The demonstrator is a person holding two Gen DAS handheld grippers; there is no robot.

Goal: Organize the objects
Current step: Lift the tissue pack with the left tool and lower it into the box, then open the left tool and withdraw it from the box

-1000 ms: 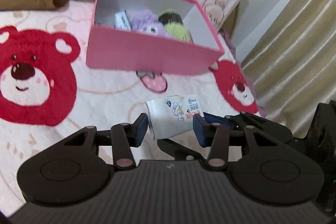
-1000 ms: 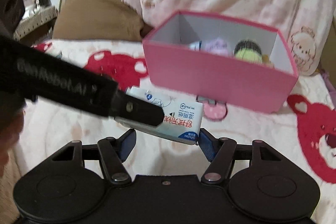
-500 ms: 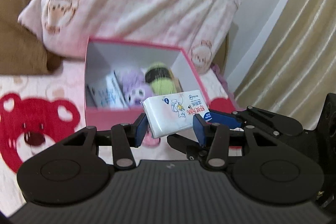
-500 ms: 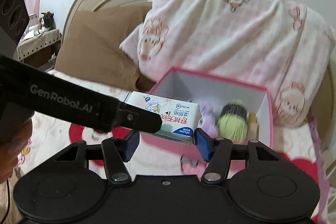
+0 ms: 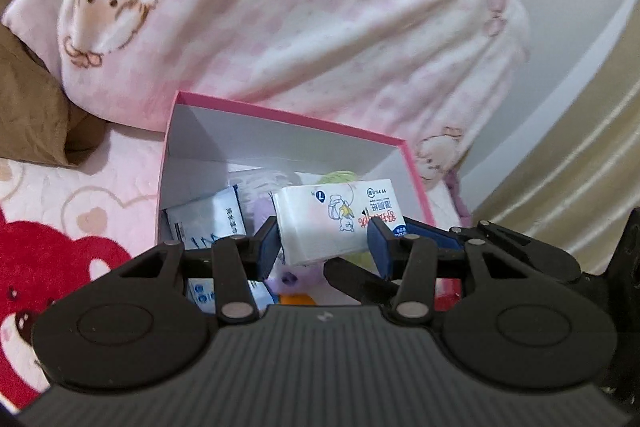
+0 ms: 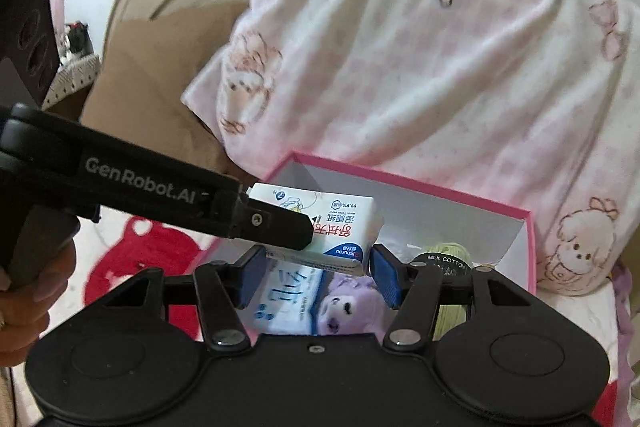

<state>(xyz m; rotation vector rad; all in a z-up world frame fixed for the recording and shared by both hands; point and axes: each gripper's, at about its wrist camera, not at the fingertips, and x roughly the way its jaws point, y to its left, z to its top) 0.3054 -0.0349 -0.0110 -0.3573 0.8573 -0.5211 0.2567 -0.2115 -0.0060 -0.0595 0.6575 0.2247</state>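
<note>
A white wipes pack (image 5: 320,223) with a cartoon print hangs over the open pink box (image 5: 280,115). My left gripper (image 5: 324,247) is shut on it, blue pads against its two long sides. My right gripper (image 6: 318,273) comes in from the right and is shut on the blue-printed end of the same pack (image 6: 344,223); one of its fingers (image 5: 432,227) lies along that end. The left gripper's black finger (image 6: 276,227) crosses the pack's top. Inside the box (image 6: 440,187) lie blue-and-white packs (image 6: 288,295), a purple plush (image 6: 344,303) and a green yarn ball (image 6: 444,255).
A pink bear-print pillow (image 5: 300,7) leans right behind the box, with a brown pillow (image 5: 28,107) to its left. A beige curtain (image 5: 580,167) hangs at the right. The bedspread with red bears (image 5: 52,259) lies at the left. A hand (image 6: 24,307) grips the left handle.
Both grippers have lifted the wipes pack off the bedspread and carried it forward to above the open box. The right jaws have narrowed onto the pack.
</note>
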